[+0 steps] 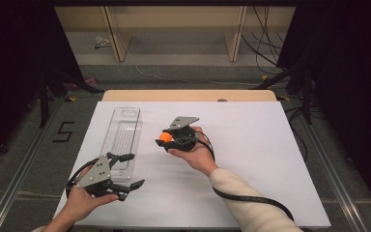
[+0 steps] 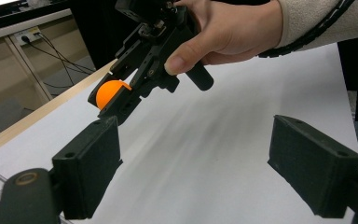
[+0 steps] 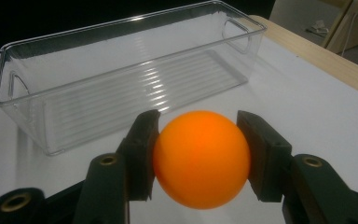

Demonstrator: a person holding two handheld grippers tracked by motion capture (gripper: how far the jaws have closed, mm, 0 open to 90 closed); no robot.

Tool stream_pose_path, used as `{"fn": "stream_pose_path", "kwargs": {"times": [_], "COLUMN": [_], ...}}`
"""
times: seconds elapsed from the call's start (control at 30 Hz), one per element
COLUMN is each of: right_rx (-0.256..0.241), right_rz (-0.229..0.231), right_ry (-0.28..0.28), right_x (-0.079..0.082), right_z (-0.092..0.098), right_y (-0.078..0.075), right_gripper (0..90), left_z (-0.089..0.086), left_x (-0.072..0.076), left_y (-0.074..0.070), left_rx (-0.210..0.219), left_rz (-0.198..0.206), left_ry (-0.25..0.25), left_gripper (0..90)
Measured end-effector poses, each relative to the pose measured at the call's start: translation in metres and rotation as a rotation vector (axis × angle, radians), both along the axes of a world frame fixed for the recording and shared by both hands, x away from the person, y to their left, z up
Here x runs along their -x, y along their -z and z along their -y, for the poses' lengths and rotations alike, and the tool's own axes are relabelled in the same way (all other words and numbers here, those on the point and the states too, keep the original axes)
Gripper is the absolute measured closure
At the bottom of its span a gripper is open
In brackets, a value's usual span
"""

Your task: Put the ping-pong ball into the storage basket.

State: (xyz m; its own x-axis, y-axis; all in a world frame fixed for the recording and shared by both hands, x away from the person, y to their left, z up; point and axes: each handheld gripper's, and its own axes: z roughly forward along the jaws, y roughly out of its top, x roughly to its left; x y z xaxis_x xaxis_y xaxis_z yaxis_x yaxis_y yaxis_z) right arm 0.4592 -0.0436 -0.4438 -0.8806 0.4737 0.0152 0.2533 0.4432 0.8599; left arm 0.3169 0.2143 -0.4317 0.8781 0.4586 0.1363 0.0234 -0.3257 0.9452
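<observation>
Carry step: right gripper is clamped on the orange ball, held above the table just right of the clear plastic bin (empty). Left gripper is spread wide, idle. Next, I'd judge: move over the bin, release.

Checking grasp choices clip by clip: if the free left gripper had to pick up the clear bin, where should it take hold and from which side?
Probably the near short end wall of the clear bin, from above, one jaw inside and one outside. The walls are thin and upright, the top is open, and that end lies closest to the open left gripper. The long sides look too far apart to span.
</observation>
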Motion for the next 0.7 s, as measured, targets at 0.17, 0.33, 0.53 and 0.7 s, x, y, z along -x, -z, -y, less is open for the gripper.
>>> {"fn": "stream_pose_path", "kwargs": {"times": [0.17,0.33,0.53,0.7], "right_rx": [-0.002,-0.003,-0.006,-0.008], "right_rz": [0.005,0.006,0.008,0.010], "right_ry": [-0.005,-0.008,-0.011,-0.014], "right_x": [-0.001,-0.001,-0.002,-0.003], "right_z": [-0.003,-0.006,-0.009,-0.011], "right_y": [-0.002,-0.004,-0.005,-0.007], "right_gripper": [51.4,51.4,51.4,51.4], "left_z": [0.000,0.000,0.000,0.000], "left_x": [0.000,0.000,0.000,0.000], "left_y": [0.000,0.000,0.000,0.000], "left_rx": [0.000,-0.002,-0.003,-0.003], "left_rz": [0.001,0.001,0.002,0.003], "left_ry": [0.000,0.000,0.001,0.001], "left_gripper": [16.2,16.2,16.2,16.2]}}
